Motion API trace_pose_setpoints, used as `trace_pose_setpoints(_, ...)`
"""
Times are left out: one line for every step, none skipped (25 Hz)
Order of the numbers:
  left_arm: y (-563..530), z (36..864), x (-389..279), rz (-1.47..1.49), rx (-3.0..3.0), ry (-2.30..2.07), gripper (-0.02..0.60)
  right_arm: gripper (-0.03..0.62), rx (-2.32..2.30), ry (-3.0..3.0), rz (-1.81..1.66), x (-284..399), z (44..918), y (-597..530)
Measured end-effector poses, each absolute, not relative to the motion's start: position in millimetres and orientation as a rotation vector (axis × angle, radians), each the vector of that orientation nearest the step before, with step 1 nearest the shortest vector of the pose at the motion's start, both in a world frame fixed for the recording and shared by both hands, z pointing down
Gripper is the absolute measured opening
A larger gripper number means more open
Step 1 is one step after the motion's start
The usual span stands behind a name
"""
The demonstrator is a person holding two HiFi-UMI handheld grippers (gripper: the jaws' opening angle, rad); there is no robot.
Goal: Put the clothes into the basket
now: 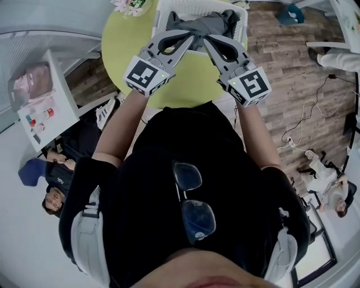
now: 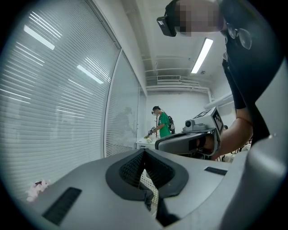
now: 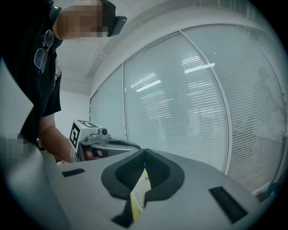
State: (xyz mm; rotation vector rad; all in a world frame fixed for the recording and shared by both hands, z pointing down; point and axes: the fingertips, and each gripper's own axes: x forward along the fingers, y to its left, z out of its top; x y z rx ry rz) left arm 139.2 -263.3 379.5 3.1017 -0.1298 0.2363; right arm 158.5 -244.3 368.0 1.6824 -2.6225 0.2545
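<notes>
The round green table (image 1: pixel 121 50) fills the head view's 12 o'clock. Wood floor lies beyond it from 1 to 3 o'clock, where cables (image 1: pixel 332 84) trail. A white shelf unit (image 1: pixel 45 95) stands close at 9 o'clock, and seated people (image 1: pixel 53 199) occupy the floor at 8 and 4 o'clock. By my reading the free room is upward and straight back toward 6 o'clock, while sideways swings are tighter.

The white basket (image 1: pixel 163 17) sits on the table's far part at 12 o'clock, its near rim just under the 2 grippers. Flowers (image 1: pixel 129 5) stand just beside its left wall at 11 o'clock.

The dark clothes (image 1: pixel 205 23) lie heaped inside the basket, their near fold reaching the gripper tips. Whether any of it hangs over the rim I cannot tell.

The left gripper (image 1: pixel 193 38) and the right gripper (image 1: pixel 206 40) meet almost tip to tip above that near rim, both aimed at 12 o'clock. Each has its jaws pressed together. Their own views show no cloth between the pads, only basket lattice below the left one and green tabletop below the right.

I judge the loading nearly finished, at the let-go or tuck-in stage. The next move calls for lifting both tips clear of the rim before drawing back to 6 o'clock, so no fold snags and drags out.
</notes>
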Motion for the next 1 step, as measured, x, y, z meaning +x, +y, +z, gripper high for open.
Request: trace_pose_setpoints(-263.8,379.6,139.2,0.237,3.103,-0.128,0.011,0.026,1.684,-2.620,0.254,158.8,368.3,-244.5)
